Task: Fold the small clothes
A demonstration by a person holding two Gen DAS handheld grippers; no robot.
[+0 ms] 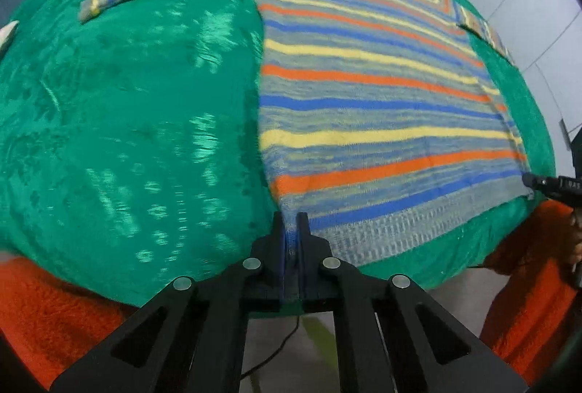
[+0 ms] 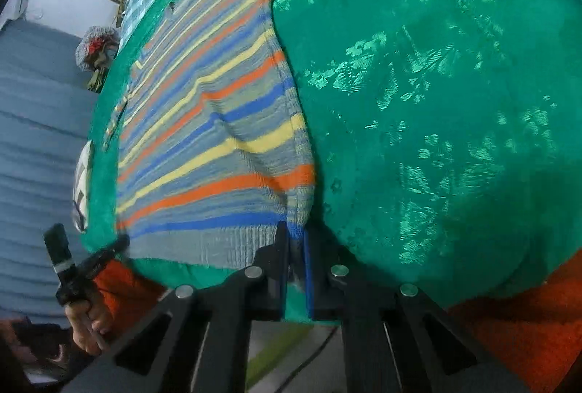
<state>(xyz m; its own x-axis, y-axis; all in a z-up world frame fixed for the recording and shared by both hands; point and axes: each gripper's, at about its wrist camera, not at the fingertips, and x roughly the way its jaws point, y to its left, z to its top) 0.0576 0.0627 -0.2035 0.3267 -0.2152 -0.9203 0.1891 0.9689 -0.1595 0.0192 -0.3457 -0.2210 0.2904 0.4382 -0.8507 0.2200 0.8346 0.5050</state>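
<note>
While you read this entry, both hem corners are already pinched.
Sweater [image 1: 363, 95]: striped knit, flat on green blanket [image 1: 127, 120], centre-right of left view.
Left gripper [image 1: 291, 229]: clamped on lower-left hem corner.
Right gripper [image 2: 295, 240]: clamped on opposite corner.
Handling: soft, light, stretchy; you should lift evenly.
Hidden: far sleeve [image 1: 483, 29] foreshortened at the blanket's edge; sweater's underside.

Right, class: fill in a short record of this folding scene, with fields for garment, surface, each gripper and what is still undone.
garment: striped knitted sweater in grey, blue, orange and yellow, spread flat, sleeves out
surface: green plush blanket
left gripper: shut on the sweater's near hem corner
right gripper: shut on the other hem corner
undone: no fold made yet
</note>
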